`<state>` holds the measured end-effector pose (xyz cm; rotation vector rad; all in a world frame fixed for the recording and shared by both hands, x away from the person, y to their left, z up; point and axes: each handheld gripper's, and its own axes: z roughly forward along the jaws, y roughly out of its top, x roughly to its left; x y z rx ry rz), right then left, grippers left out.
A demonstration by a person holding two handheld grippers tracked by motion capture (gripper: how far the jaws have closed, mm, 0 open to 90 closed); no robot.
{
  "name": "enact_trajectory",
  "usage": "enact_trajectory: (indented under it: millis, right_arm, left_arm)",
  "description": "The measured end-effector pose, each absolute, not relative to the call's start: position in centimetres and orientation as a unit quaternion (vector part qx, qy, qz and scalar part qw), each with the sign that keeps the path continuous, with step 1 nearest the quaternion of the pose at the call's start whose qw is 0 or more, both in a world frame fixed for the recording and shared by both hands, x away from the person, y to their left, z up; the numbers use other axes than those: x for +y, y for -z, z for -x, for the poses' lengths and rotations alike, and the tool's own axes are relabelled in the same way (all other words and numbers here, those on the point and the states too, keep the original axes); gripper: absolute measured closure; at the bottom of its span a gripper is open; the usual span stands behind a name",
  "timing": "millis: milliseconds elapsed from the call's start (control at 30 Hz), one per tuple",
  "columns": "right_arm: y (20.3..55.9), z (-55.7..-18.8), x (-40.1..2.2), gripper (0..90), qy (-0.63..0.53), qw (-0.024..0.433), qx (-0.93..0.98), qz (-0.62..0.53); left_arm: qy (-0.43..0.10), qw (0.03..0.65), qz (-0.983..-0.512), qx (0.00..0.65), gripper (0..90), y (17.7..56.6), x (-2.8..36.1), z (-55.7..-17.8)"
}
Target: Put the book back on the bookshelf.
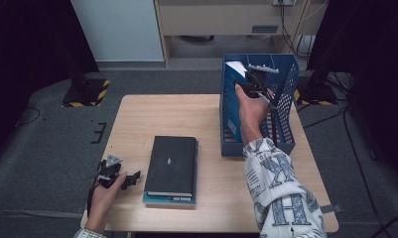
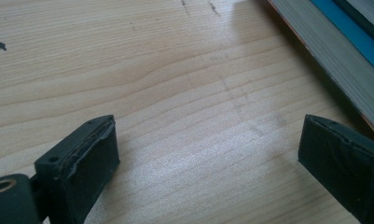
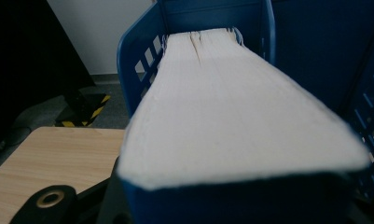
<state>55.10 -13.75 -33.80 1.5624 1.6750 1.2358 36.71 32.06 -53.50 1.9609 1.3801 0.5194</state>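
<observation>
high view puts the left gripper (image 1: 118,177) nearest, low at the near left corner of the wooden table (image 1: 137,119), resting on the wood just beside the stack of books (image 1: 171,168). its jaws stand well apart with nothing between them, and the left gripper view confirms it: bare wood grain between the two black pads, with the page edges and blue cover of the stack (image 2: 343,51) at the upper right. the stack's top book is black, with a blue-edged one under it. farther off on the right, a patterned sleeve (image 1: 278,193) leads up to the right gripper (image 1: 253,84), which is clamped on a blue-covered book (image 1: 236,69) held in the blue mesh file holder (image 1: 286,114). right gripper view shows that book (image 3: 240,116) close up, pale page edges facing the camera, its far end inside the holder (image 3: 138,60) near the back wall.
</observation>
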Motion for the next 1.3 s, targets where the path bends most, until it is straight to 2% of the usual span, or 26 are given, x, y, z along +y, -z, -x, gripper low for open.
enact_trajectory:
  millis: [367,1300]
  right_arm:
    - [35.1,-54.9,-13.6,60.1,-0.454,0.264,0.623,-0.58]
    - [35.2,-54.5,-13.8,60.1,-0.456,0.261,0.625,-0.578]
  left_arm:
    - [-0.198,0.337,-0.753,0.529,4.3,53.5,32.1,-36.7]
    - [-0.197,0.339,-0.753,0.529,4.3,53.5,32.0,-36.8]
